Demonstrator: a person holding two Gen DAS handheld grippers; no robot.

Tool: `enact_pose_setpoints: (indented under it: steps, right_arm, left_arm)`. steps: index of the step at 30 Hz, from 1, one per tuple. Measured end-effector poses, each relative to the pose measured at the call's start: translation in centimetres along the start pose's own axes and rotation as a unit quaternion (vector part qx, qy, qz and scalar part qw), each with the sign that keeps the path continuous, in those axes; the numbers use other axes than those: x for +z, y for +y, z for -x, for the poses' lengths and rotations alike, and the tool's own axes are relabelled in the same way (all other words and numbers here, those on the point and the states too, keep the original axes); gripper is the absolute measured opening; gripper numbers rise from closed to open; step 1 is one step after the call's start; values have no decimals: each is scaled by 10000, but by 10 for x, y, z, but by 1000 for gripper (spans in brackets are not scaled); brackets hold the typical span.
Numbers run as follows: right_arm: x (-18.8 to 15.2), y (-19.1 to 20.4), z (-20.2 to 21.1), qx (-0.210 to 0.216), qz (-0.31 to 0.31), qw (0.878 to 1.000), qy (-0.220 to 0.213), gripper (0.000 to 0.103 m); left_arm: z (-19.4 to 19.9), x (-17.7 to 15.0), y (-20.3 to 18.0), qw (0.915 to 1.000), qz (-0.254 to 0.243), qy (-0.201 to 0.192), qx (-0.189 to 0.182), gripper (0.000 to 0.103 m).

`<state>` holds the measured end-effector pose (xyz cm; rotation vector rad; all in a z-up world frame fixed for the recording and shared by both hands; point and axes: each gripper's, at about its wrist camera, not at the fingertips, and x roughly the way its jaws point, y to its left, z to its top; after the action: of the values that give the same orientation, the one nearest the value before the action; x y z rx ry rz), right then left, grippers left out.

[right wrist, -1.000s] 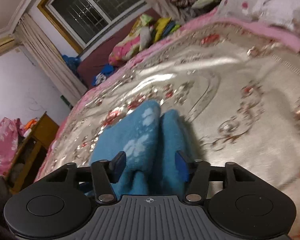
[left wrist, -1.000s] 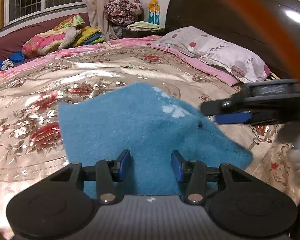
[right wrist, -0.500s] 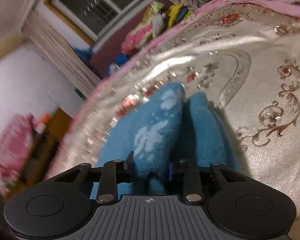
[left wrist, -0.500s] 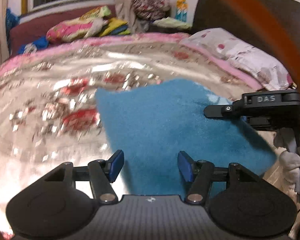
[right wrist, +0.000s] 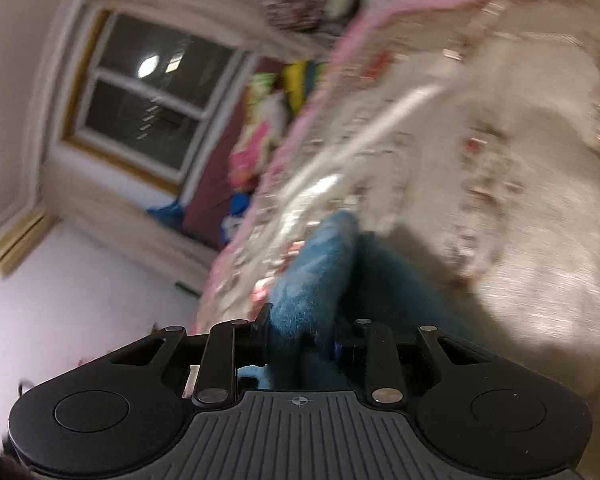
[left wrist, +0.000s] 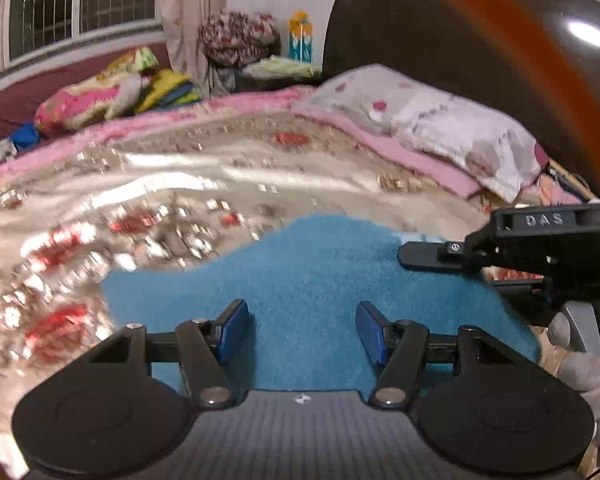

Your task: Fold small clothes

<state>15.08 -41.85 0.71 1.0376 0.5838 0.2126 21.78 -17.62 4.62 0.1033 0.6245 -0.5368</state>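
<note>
A small fuzzy blue garment (left wrist: 308, 288) lies on the floral bedspread (left wrist: 204, 184). My left gripper (left wrist: 302, 330) is open, its blue-padded fingers spread just above the garment's near part. My right gripper (right wrist: 300, 344) is shut on a bunched edge of the blue garment (right wrist: 320, 276) and lifts it off the bed. The right gripper also shows in the left wrist view (left wrist: 428, 258) at the garment's right edge. The right wrist view is tilted and blurred.
A pillow (left wrist: 440, 128) lies against the dark headboard (left wrist: 440, 36) at the back right. Piled bedding (left wrist: 112, 96) lies by the window at the back left. A pink blanket edge (left wrist: 236, 108) runs along the far side of the bed.
My right gripper closed on the garment's edge and now raises it, tilting as it goes. My left gripper opened wider and stays over the near part of the garment.
</note>
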Motion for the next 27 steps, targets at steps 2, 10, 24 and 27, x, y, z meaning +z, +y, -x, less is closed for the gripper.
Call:
enact_pose_setpoints:
  steps: [2, 10, 24, 27]
  right_arm:
    - [1, -7, -7, -353, 71, 9994, -15, 26]
    - [-4, -5, -26, -930, 815, 9922, -131, 24]
    - [-23, 38, -8, -1795, 2333, 9550, -352, 31]
    - [-20, 28, -16, -1815, 2266, 9564, -314, 33]
  left_arm:
    - [-7, -5, -10, 9998, -166, -3, 96, 64]
    - [-22, -3, -22, 9986, -453, 79, 266, 66]
    - [-25, -2, -23, 9981, -465, 168, 359, 69]
    - [-25, 3, -23, 9981, -435, 247, 367, 69]
